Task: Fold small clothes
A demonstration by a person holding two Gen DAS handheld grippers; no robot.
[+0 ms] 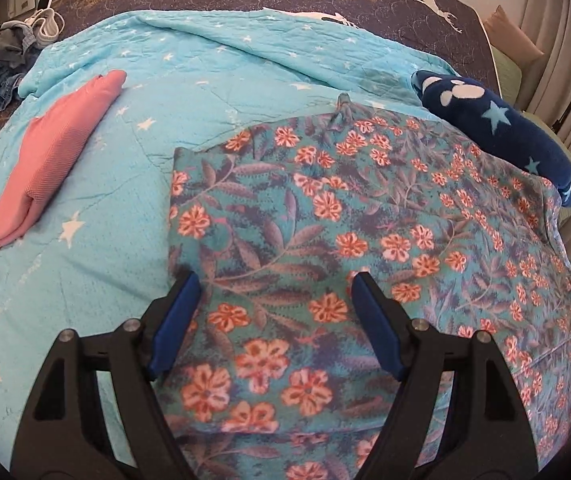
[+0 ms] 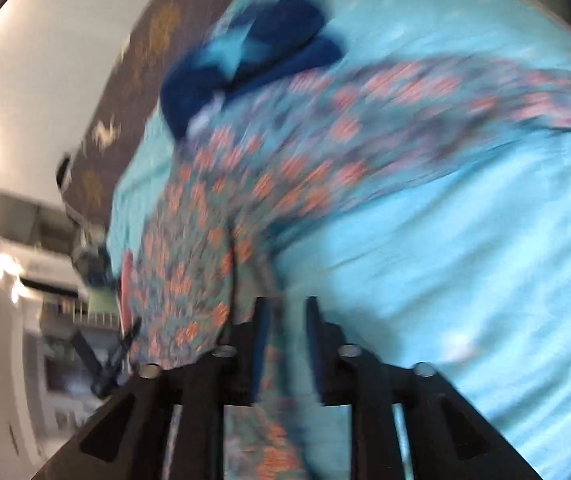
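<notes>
My left hand-held gripper (image 1: pixel 275 280) hangs spread wide just above the floral garment (image 1: pixel 325 220), which lies flat on the turquoise star blanket (image 1: pixel 85 280) covering the bed. My right hand-held gripper (image 2: pixel 285 308) is pinching a raised edge of the same floral garment (image 2: pixel 245 184); that view is blurred. Left of the garment sits a folded pink cloth (image 1: pixel 53 156). At its far right corner rests a navy star-print piece (image 1: pixel 497 120). Farther off, dark clothes (image 1: pixel 1 60) sit heaped at the bed's edge.

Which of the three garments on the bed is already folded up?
The pink garment, lying doubled at the left. The floral garment is spread out, and the navy starred one lies bunched at the right.
</notes>
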